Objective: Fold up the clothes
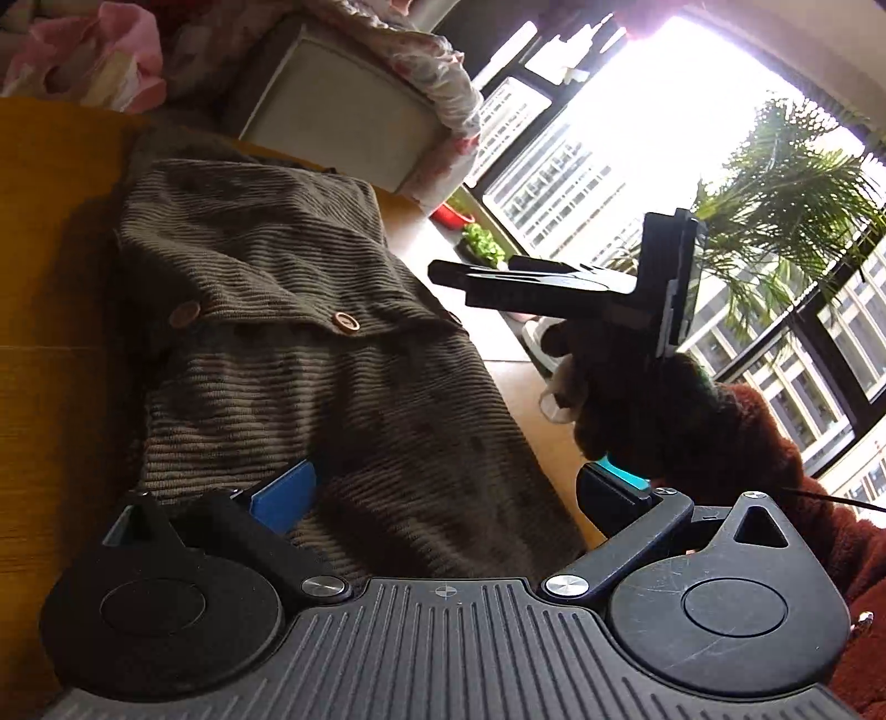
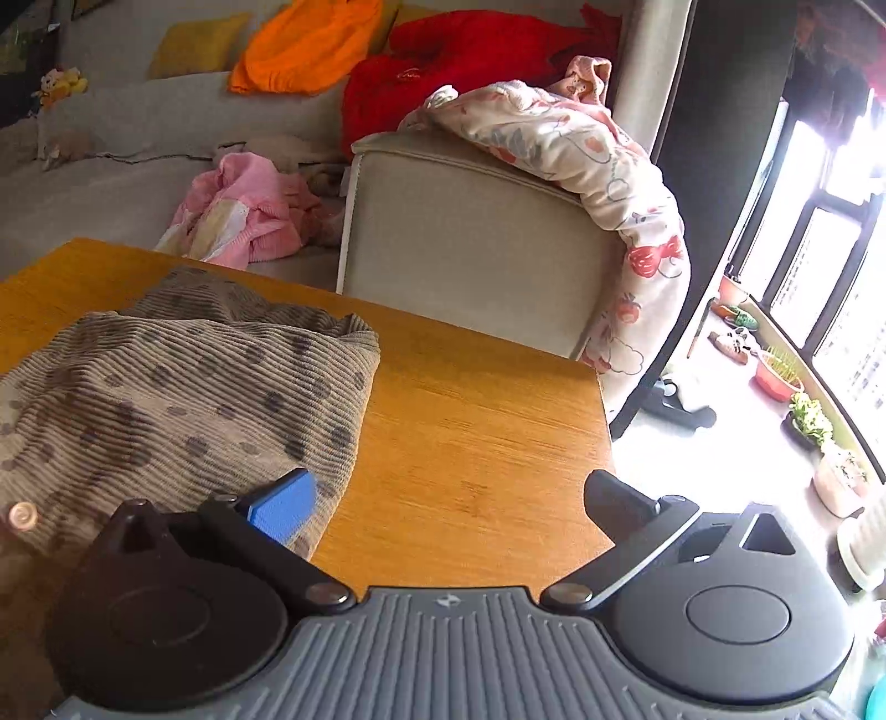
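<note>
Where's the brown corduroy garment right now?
The brown corduroy garment lies on the wooden table, left side in the right wrist view, under the left half of the right gripper.

Cardigan (image 2: 183, 387): grey-brown ribbed w/ dark dots, brown buttons. Tabletop (image 2: 470, 443): orange-yellow wood grain. Behind tabletop: beige armchair (image 2: 459, 255) w/ cream strawberry-print blanket (image 2: 609, 183); pink cloth (image 2: 243, 216), red (image 2: 459, 66) & orange (image 2: 310, 44) clothes further back.

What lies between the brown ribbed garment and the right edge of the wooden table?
Nothing: in the right wrist view the stretch of wooden table between the brown ribbed garment and the right edge is bare wood.
</note>
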`<state>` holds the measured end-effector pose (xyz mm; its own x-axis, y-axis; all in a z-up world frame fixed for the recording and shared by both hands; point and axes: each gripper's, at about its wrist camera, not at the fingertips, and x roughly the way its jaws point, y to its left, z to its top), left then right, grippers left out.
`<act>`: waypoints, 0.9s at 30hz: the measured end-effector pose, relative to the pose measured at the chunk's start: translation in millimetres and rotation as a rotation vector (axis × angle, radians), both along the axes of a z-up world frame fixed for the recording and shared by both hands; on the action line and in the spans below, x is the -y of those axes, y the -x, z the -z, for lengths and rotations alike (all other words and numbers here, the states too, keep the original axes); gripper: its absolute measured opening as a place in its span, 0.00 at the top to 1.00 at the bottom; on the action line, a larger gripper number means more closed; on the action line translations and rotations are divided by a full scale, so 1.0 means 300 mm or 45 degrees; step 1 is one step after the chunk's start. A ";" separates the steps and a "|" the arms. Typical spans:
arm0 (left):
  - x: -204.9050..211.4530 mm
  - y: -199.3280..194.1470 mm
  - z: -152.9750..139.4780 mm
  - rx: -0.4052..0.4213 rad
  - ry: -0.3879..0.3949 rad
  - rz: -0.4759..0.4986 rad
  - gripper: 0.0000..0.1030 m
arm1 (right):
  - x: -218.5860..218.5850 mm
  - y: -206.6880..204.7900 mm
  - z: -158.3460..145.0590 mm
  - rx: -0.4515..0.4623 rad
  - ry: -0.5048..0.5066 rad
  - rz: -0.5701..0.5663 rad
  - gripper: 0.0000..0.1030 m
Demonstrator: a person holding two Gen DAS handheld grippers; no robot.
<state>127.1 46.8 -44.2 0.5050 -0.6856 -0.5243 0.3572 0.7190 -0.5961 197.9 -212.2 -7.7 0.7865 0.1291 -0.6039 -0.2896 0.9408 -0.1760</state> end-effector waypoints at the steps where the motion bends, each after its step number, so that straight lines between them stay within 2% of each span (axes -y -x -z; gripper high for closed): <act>1: 0.004 0.012 -0.008 0.002 -0.033 -0.027 0.00 | 0.024 0.050 -0.018 0.000 -0.043 -0.022 0.00; 5: 0.032 0.050 -0.037 0.032 -0.199 -0.111 0.00 | 0.095 0.263 -0.067 -0.016 -0.168 -0.152 0.00; 9: 0.053 0.068 -0.052 0.073 -0.338 -0.131 0.00 | 0.093 0.439 -0.051 -0.050 -0.183 -0.255 0.00; 12: 0.044 0.073 -0.049 0.071 -0.371 -0.149 0.00 | 0.049 0.510 0.014 -0.096 -0.089 -0.315 0.00; 14: 0.039 0.073 -0.048 0.072 -0.408 -0.167 0.00 | 0.025 0.542 0.056 -0.077 0.009 -0.325 0.00; 18: -0.011 0.125 -0.065 0.125 -0.561 -0.209 0.00 | 0.046 0.560 0.037 -0.071 0.067 -0.341 0.00; 21: -0.070 0.170 -0.096 0.166 -0.613 -0.252 0.00 | 0.065 0.587 -0.010 -0.030 0.103 -0.356 0.00; 23: -0.096 0.203 -0.118 0.172 -0.509 -0.198 0.00 | 0.075 0.604 -0.051 0.000 0.043 -0.359 0.00; 25: -0.077 0.224 -0.133 0.209 -0.483 -0.164 0.00 | 0.075 0.606 -0.080 0.009 -0.058 -0.366 0.00; 27: -0.040 0.216 -0.125 0.230 -0.525 -0.154 0.00 | 0.050 0.595 -0.084 0.008 -0.109 -0.383 0.00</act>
<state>62.3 58.7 -6.6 0.6767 -0.3691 -0.6370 0.3281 0.9258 -0.1879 19.5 -227.2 17.4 0.7089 0.4065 -0.5764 -0.5562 0.8247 -0.1024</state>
